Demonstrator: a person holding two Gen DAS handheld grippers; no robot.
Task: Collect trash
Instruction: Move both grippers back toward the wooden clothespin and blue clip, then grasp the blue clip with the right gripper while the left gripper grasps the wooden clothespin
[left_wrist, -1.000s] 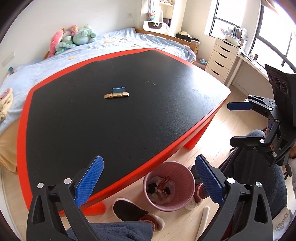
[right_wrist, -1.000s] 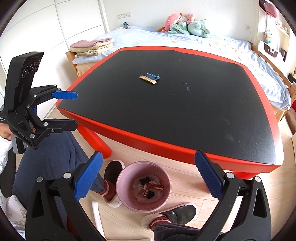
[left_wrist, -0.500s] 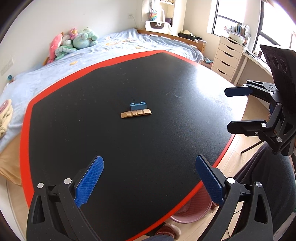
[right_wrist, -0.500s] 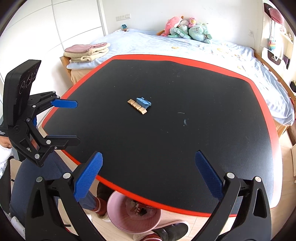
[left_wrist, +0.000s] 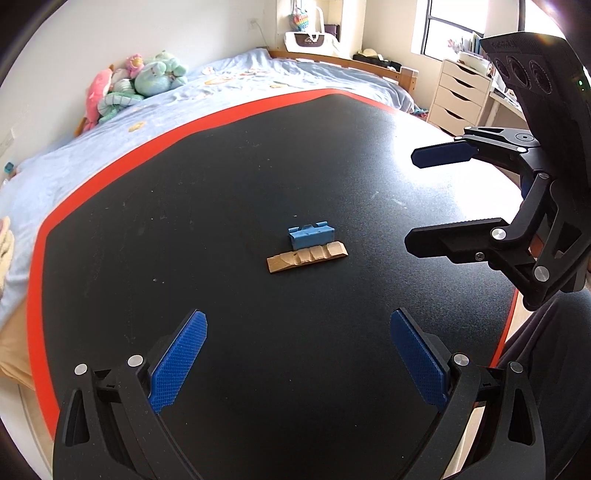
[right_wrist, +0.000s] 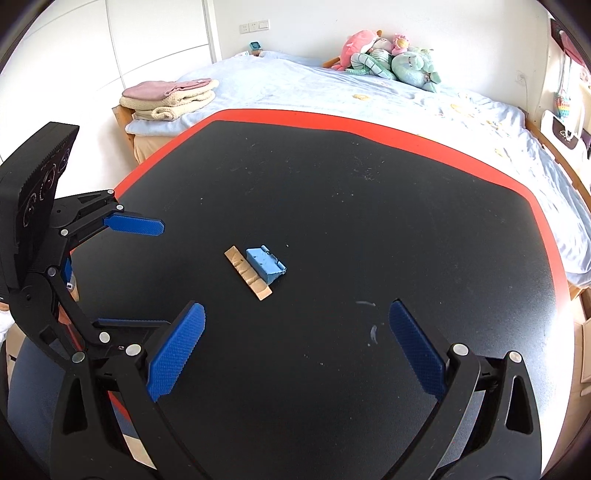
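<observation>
Bedroom; black bench (left_wrist: 184, 229), bed behind. Blue scrap (left_wrist: 311, 235) touching tan strip (left_wrist: 306, 257) at 12 o'clock. Left gripper (left_wrist: 297, 360) and right gripper (right_wrist: 295, 349): jaws spread, empty, aimed for pickup.

Both claws have moved from the bin to over the table (left_wrist: 110, 236), nearer the scraps (left_wrist: 307, 248).

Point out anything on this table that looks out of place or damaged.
Two scraps lie mid-table: a crumpled blue wrapper touching a torn tan cardboard strip, its top gouged and ragged. Pale smears mark the black surface near the right claw. Both claws, left claw included, are open and empty.
</observation>
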